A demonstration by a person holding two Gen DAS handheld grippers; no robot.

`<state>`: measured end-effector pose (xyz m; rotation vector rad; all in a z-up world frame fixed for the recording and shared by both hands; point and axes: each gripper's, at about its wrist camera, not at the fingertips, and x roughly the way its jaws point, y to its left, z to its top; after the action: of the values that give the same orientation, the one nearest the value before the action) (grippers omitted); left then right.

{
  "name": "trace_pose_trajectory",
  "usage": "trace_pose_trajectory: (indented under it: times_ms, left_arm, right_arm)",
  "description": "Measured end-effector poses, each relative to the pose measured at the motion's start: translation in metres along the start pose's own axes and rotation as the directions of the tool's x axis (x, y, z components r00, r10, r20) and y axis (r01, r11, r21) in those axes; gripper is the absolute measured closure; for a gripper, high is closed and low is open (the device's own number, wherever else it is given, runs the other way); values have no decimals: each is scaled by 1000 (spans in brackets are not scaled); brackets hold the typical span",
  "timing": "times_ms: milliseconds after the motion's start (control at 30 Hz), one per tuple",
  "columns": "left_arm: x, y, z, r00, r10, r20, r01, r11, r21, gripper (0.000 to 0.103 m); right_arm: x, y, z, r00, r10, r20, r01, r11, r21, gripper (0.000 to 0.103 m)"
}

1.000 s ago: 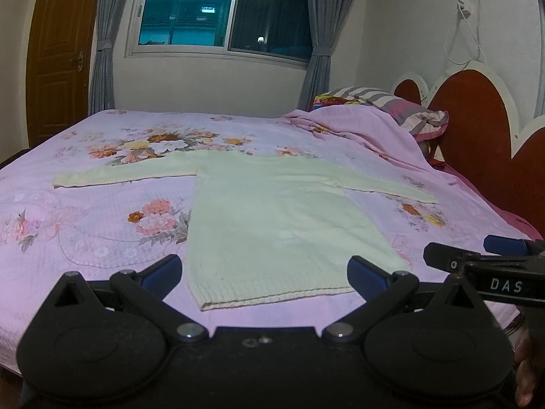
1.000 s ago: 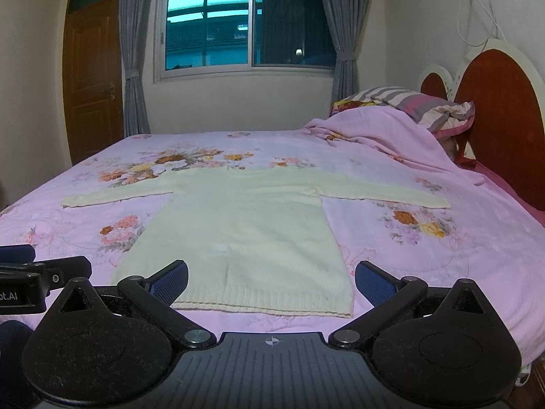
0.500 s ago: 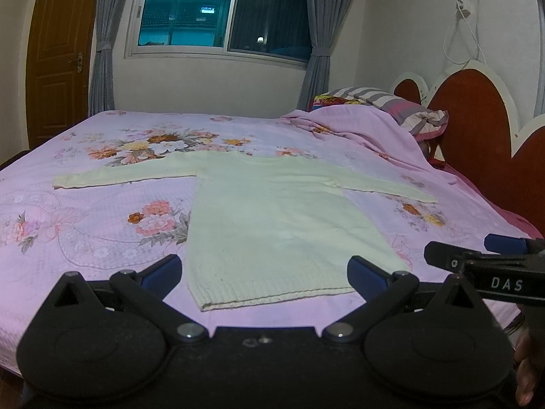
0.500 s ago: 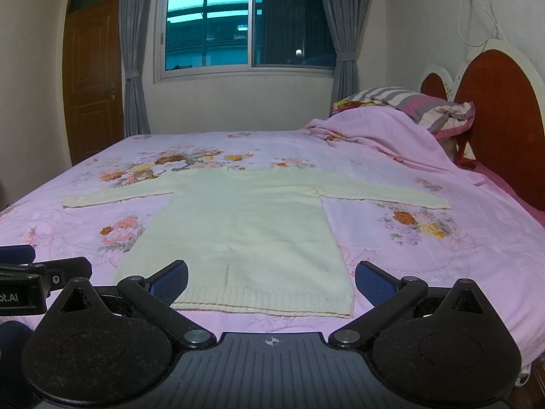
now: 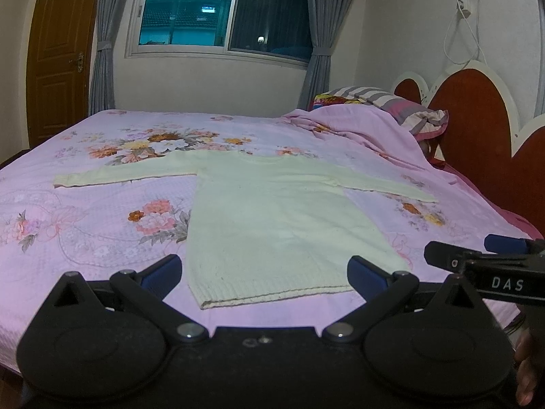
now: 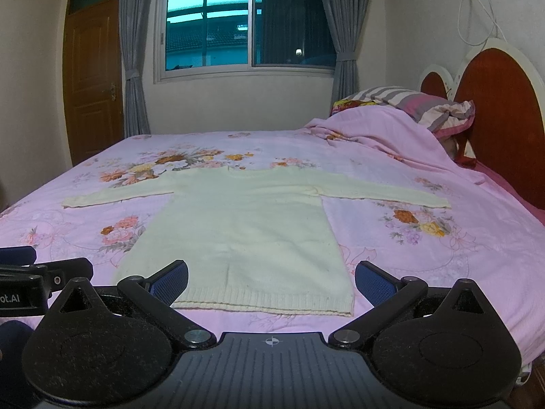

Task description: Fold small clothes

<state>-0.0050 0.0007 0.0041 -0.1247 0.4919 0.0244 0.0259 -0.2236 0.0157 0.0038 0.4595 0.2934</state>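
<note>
Grippers left [image 5: 264, 269] and right [image 6: 271, 277] gape above the flat sweater [image 6: 245, 225]; each view catches the other.

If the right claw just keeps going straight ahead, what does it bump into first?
Most likely the sweater. The right claw is open and points at its ribbed hem, which lies flat on the bed just ahead. Depth is hard to judge, so it might skim above the hem and meet the sweater farther along.

A bed [image 6: 477, 238] with a pink floral cover fills the room. Behind it, a window [image 6: 248, 27] between grey curtains [image 6: 133, 51]; left, a wooden door [image 6: 92, 78]; right, a red headboard [image 6: 500, 112].
</note>
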Motion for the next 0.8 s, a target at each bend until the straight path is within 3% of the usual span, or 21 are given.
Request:
trace_pose_trajectory:
  times_ms: [567,700,800]
  left_arm:
    - [4,2,0,1000,-4,-16,4,1000,-7,0]
    - [14,18,10,1000,-14,-27,13,998,-54,0]
    - [31,32,24,998,47,-29,-48,997,-59,0]
  right_arm:
    - [-1,-1,0,1000,0,0,0,1000,1,0]
    - [3,-1,2,1000,-1,15,1,1000,4,0]
    - [15,-1,14,999,-1,35,0,1000,18,0]
